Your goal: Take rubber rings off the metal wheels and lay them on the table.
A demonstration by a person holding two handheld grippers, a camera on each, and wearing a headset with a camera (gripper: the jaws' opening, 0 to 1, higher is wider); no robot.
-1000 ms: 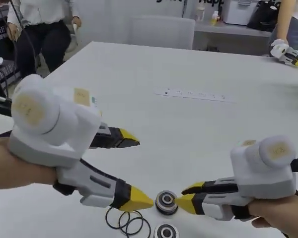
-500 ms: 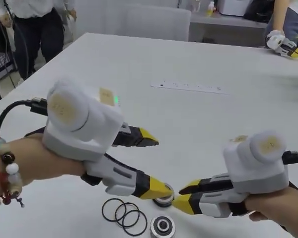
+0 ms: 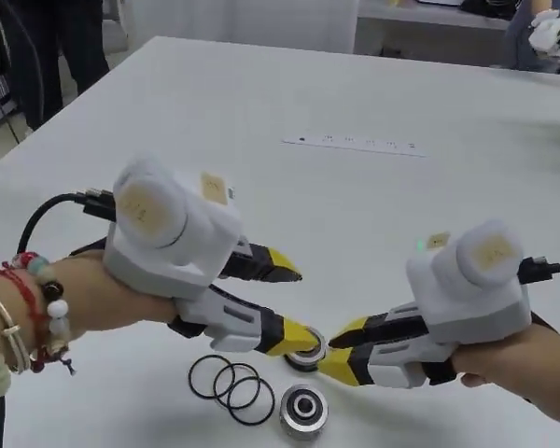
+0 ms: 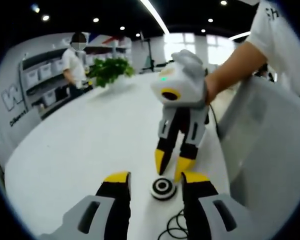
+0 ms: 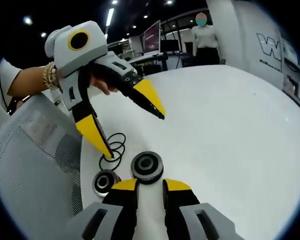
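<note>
Two metal wheels lie on the white bench (image 3: pixel 383 233) in front of me, and the first wheel (image 3: pixel 306 357) sits right between my two tools. My left gripper (image 3: pixel 301 306) is on the left of that wheel with its fingers spread wide, holding nothing. The lower finger's yellow tip is down at the wheel's left edge, and I cannot tell whether it touches; the upper finger points out above the wheel. In the left gripper view the first wheel lies flat on the bench between my two left fingers, closer to the right-hand one. My right gripper (image 3: pixel 329 351) faces the first wheel from the opposite side, its fingers parted only a little and holding nothing, their tips just beside the wheel's right edge. In the right gripper view the wheel lies just ahead of those tips. The second wheel (image 3: pixel 303 411) lies flat near the first wheel, on the side toward me. Three loose rubber rings (image 3: pixel 230 387) lie overlapping on the bench, left of the first wheel and toward me, just beside the second wheel. Whether the first wheel has a ring on it I cannot tell.
</note>
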